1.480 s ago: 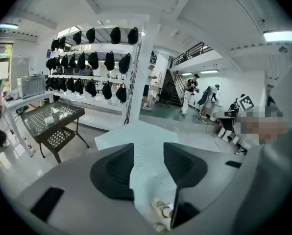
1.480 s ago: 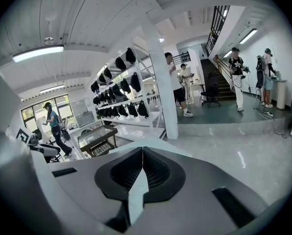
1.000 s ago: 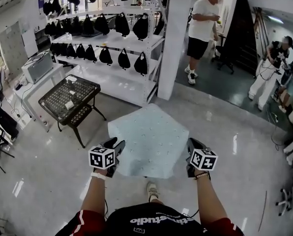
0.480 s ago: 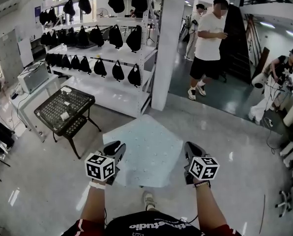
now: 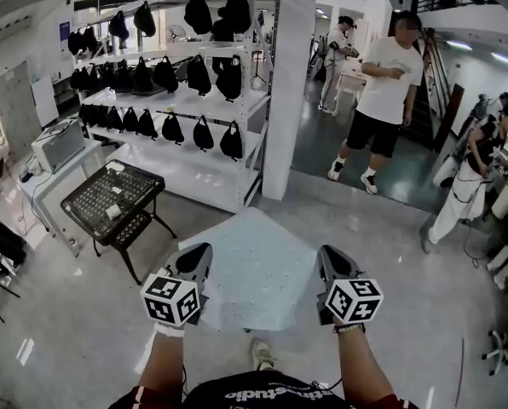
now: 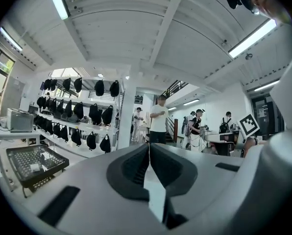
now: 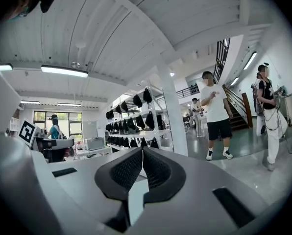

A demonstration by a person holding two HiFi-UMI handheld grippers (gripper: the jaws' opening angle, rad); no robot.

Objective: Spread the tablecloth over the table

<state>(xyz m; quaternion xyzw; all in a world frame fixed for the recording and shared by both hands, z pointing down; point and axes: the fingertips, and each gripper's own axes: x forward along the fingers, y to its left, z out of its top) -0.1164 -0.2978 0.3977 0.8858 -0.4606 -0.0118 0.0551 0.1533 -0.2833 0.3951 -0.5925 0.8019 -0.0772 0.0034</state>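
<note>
**A:** Where is the tablecloth (image 5: 258, 267) hanging right now?

**B:** It is stretching out in the air in front of the person, pale blue and nearly flat, reaching away from the two grippers over the floor (image 5: 75, 313). Its near edge is running between them, and the far corner is pointing toward the white pillar (image 5: 284, 83).

**A:** What is the left gripper (image 5: 197, 256) doing?

**B:** It is pinching the near left part of the cloth. In the left gripper view its fingers (image 6: 129, 168) have just been closing and are now lying together, with a pale strip of cloth showing in the seam between them.

**A:** And the right gripper (image 5: 329, 258)?

**B:** It is gripping the near right part in the same way. In the right gripper view its fingers (image 7: 158, 173) are pressing together on a thin fold of the same pale cloth.

**A:** Is the cloth touching the black mesh bench (image 5: 109, 198)?

**B:** No, the bench is standing off to the left, well apart from the cloth, and is carrying a couple of small white things.

**A:** What else is showing?

**B:** Shelving (image 5: 190, 156) is holding rows of black bags (image 5: 201, 132) behind the bench, and a person in a white shirt (image 5: 389, 79) is standing past the pillar.
</note>
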